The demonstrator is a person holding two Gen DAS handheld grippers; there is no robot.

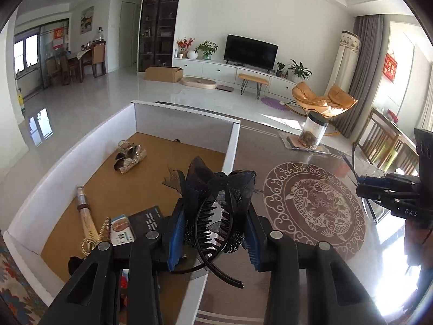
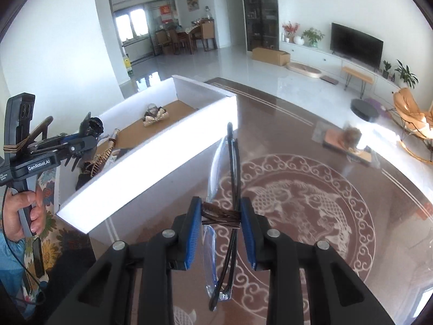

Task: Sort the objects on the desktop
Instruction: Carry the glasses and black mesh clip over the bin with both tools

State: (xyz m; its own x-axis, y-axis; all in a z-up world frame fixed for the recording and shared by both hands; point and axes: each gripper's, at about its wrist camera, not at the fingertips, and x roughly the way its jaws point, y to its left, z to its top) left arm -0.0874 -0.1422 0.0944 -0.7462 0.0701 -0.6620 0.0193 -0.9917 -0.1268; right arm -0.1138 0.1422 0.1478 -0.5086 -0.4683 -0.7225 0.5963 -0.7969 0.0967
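Note:
My left gripper (image 1: 215, 216) is shut on a black hair clip (image 1: 216, 184) with a mesh bow and comb teeth. It hangs over the right wall of a white box (image 1: 186, 124) with a brown floor. My right gripper (image 2: 220, 211) is shut on folded glasses (image 2: 216, 162) with clear lenses and black arms, and holds them above the glass table top near the box (image 2: 151, 168). The right gripper (image 1: 379, 189) also shows at the right edge of the left wrist view. A hand (image 2: 21, 211) carries the left gripper (image 2: 78, 140) at the far left.
In the box lie a gold bow clip (image 1: 130, 157), a pale brush (image 1: 86, 216), cards (image 1: 135, 224) and a gold chain (image 1: 94, 238). A clear jar with a black lid (image 1: 314, 132) stands at the table's far side. A round fish pattern (image 1: 314, 205) marks the table top.

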